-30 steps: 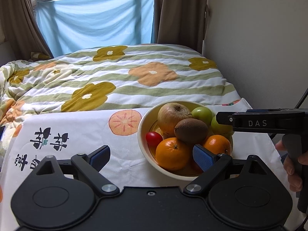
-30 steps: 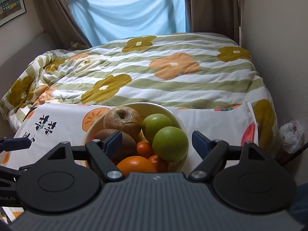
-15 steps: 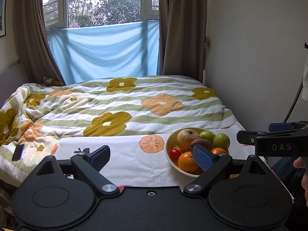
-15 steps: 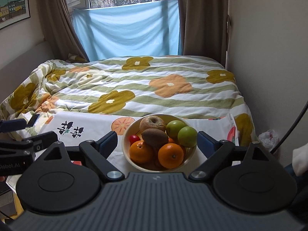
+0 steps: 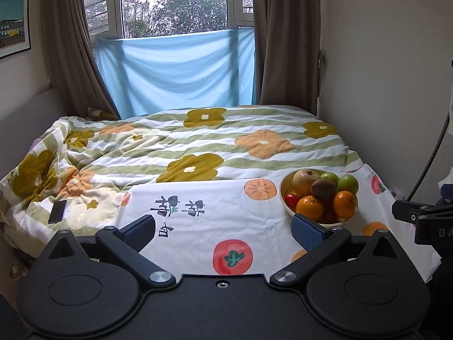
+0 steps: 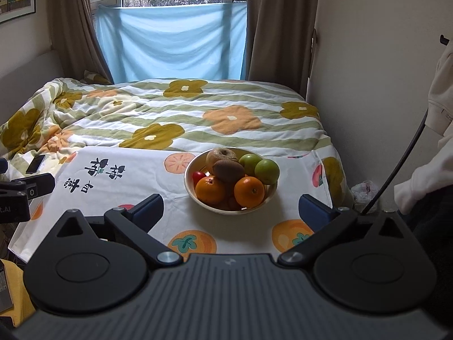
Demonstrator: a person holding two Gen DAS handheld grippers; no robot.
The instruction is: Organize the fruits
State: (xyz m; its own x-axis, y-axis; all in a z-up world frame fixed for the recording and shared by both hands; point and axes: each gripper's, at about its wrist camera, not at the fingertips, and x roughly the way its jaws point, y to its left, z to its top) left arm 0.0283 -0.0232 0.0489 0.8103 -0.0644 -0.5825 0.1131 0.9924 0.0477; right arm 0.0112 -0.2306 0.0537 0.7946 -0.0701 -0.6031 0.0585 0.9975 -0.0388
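Note:
A cream bowl stands on a white fruit-print cloth at the bed's near end. It holds two oranges, two green apples, a kiwi, a brownish apple and a small red tomato. My left gripper is open and empty, left of and nearer than the bowl. My right gripper is open and empty, just in front of the bowl. Each gripper shows at the edge of the other's view.
A flowered duvet covers the bed behind the cloth. A phone lies on it at the left. A wall runs along the right, with a plastic bag on the floor. A window with a blue sheet is at the far end.
Both grippers have pulled back and up from the bowl, which now looks smaller and farther away. Both stayed open and empty.

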